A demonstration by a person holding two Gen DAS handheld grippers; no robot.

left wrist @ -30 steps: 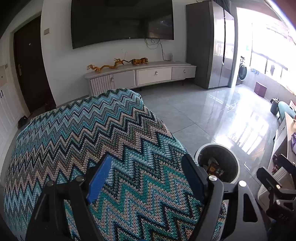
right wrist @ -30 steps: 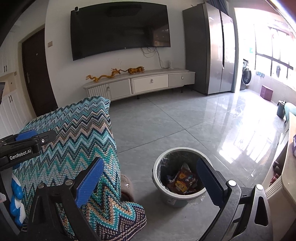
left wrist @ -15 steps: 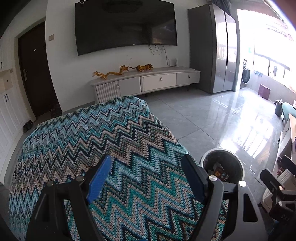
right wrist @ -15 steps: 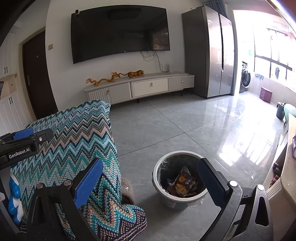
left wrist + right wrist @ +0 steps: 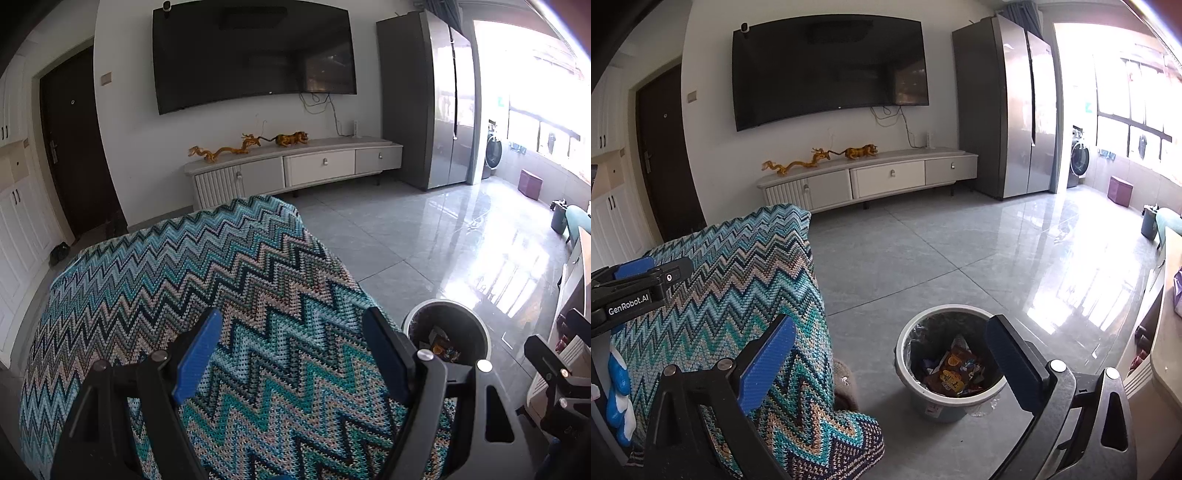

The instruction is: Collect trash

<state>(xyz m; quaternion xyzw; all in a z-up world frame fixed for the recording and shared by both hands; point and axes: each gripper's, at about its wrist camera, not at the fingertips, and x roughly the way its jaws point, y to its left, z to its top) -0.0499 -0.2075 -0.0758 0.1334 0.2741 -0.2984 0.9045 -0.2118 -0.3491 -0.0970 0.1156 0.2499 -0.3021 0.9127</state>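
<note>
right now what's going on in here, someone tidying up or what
A person holds a two-finger gripper in each hand, collecting trash in a living room. Neither grips anything: the left gripper hovers with jaws open over a zigzag knit blanket, and the right gripper hangs with jaws open above the floor beside the round trash bin. The bin already holds snack wrappers. No loose trash shows on the blanket or the floor nearby.

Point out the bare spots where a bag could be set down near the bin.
Free: the grey tiled floor between the trash bin and the TV cabinet, and the zigzag blanket top. Crowded: the gap between bin and blanket, where a brown thing lies, and the bin's right, by furniture.
</note>
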